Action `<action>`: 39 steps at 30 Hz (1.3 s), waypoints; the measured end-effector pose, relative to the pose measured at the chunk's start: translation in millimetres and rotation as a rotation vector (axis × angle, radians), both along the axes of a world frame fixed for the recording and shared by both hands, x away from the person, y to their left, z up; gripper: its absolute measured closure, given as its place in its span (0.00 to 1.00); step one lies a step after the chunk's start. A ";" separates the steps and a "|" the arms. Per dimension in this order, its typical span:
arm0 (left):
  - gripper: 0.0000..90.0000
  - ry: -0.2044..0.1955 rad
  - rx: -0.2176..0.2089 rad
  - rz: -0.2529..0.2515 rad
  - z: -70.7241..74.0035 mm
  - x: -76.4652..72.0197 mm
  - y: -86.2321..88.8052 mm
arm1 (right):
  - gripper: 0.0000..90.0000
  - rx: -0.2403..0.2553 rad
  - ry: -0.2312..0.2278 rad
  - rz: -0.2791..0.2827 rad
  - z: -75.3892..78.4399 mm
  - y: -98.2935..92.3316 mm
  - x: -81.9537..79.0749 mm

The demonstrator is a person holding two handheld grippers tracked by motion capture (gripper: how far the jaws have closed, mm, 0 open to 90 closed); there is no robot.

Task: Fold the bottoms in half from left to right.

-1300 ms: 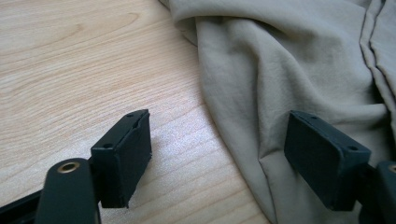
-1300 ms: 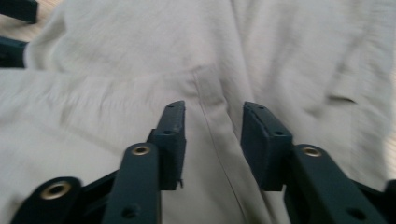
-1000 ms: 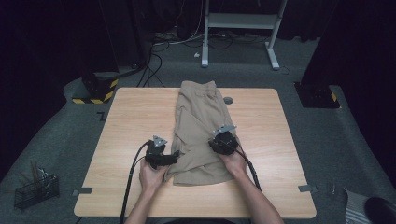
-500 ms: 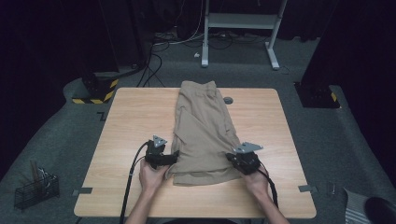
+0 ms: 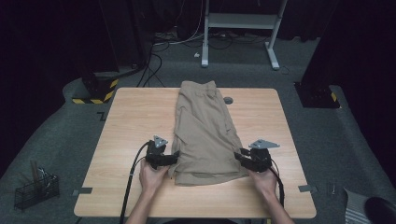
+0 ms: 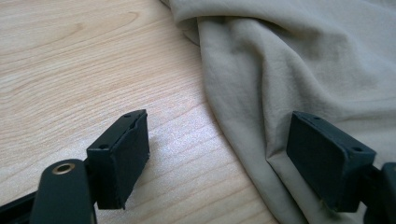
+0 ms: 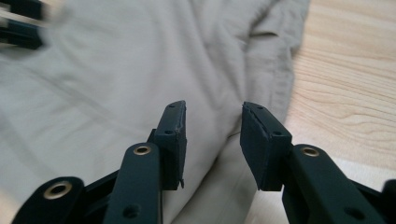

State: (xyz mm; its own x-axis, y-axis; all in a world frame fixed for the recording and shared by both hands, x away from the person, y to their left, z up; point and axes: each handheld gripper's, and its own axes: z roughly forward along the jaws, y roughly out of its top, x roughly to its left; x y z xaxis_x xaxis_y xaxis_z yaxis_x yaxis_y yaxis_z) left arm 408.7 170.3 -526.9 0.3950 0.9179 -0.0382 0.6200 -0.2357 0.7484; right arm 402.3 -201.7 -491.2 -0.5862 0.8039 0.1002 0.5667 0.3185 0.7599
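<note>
While the folded khaki shorts lie lengthwise down the middle of the wooden table, I have a gripper at each near corner of them. My left gripper sits at the left near edge with its jaws spread wide — in the left gripper view one pad rests over bare wood and the other over the cloth's hem, so the edge lies between them but nothing is pinched. My right gripper is at the right near edge; its jaws have just been opening and now stand partly apart, with the fabric's side fold under the gap and neither pad pressing on it.

Around the work, a small dark round disc lies on the tabletop just right of the shorts' far end, clear of both grippers. Beyond the table stands a white metal frame with cables on the floor, and a yellow-and-black striped block sits off the far left corner. A wire basket on the floor at the near left holds a few upright tools — too small to identify. I can read no writing or labels anywhere.
</note>
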 end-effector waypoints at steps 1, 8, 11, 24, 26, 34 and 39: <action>0.24 0.000 0.001 0.000 0.0 -0.1 -0.2 | 0.68 -0.024 0.018 -0.012 -2.5 3.7 6.0; 0.24 0.000 0.003 0.000 -0.1 -0.5 -0.9 | 1.00 -0.116 0.032 0.026 -11.7 17.6 23.6; 0.23 0.001 0.003 -0.006 -0.2 -0.4 -1.0 | 1.00 -0.089 -0.077 -0.007 11.6 10.3 20.3; 0.27 -0.018 -0.046 -0.050 11.5 -22.1 3.5 | 0.98 -0.131 -0.008 -0.063 -10.6 5.1 40.7; 0.26 -0.047 -0.076 -0.080 21.5 -35.9 3.2 | 0.97 -0.123 -0.007 -0.067 -9.5 4.8 42.2; 0.18 -0.006 -0.112 -0.173 22.6 -73.6 -9.0 | 0.83 -0.103 0.005 -0.060 -9.9 5.2 40.5; 0.17 0.010 -0.051 -0.195 14.8 -77.5 -32.3 | 0.72 -0.079 0.039 -0.041 -12.5 5.1 35.7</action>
State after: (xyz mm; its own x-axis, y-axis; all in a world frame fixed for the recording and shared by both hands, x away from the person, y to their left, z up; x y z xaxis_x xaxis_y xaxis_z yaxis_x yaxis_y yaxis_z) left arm 331.2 138.0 -512.1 0.5645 0.8207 -0.0876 0.5739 -0.3140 0.7564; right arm 437.9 -196.7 -503.7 -0.5492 0.8337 0.0580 0.6095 0.3521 0.7103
